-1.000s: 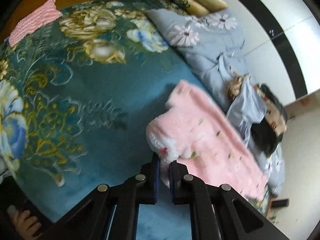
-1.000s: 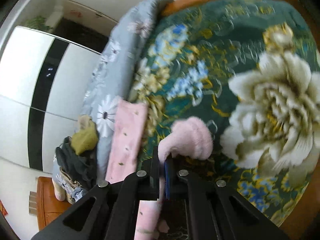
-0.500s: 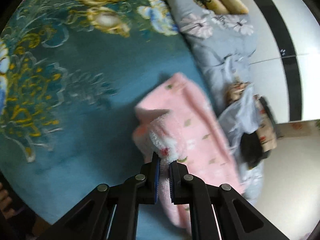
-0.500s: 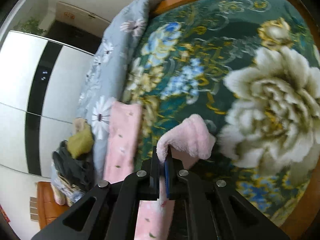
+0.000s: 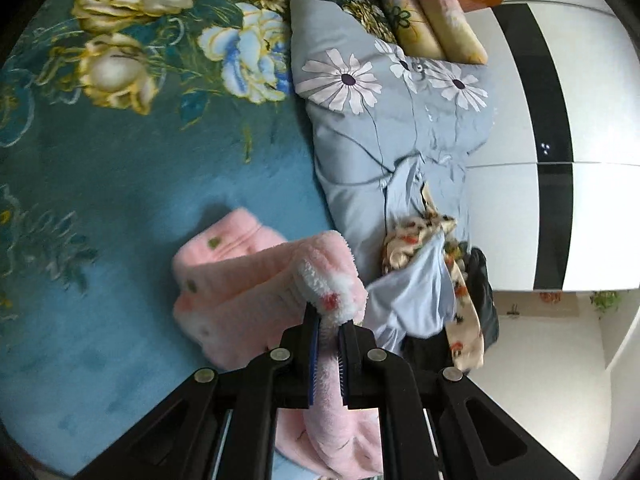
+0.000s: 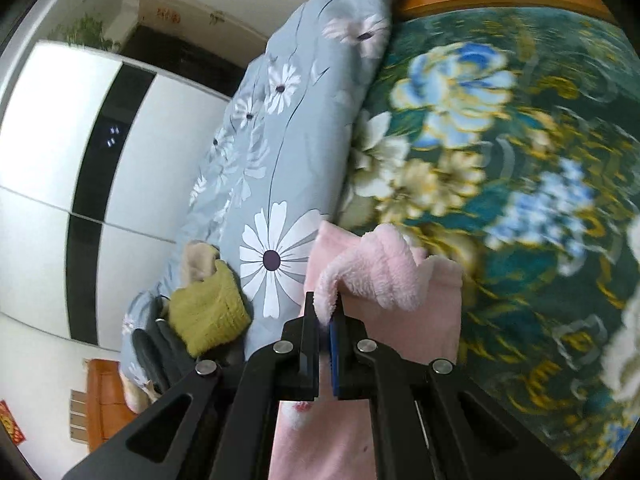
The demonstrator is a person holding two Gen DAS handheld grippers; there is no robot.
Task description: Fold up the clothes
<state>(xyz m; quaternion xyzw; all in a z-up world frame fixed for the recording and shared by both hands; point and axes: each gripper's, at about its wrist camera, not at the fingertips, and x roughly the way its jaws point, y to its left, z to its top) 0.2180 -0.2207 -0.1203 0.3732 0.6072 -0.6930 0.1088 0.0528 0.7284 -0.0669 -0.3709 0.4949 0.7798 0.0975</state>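
Note:
A fluffy pink garment with small dots lies partly doubled over on the teal flowered bedspread. My left gripper is shut on its white-trimmed edge, which is lifted and rolled over the rest. In the right wrist view the same pink garment arches up from the bed, and my right gripper is shut on another corner of it. The part of the cloth under both grippers is hidden.
A grey-blue quilt with white daisies lies along the bed's side, with loose clothes heaped on it, among them a yellow-green knit piece. Two roll pillows sit by the wooden headboard. A white and black wardrobe stands beyond.
Both grippers have carried their pink edges across the garment toward the grey quilt, so the cloth now lies doubled over itself. The left gripper has also rolled.

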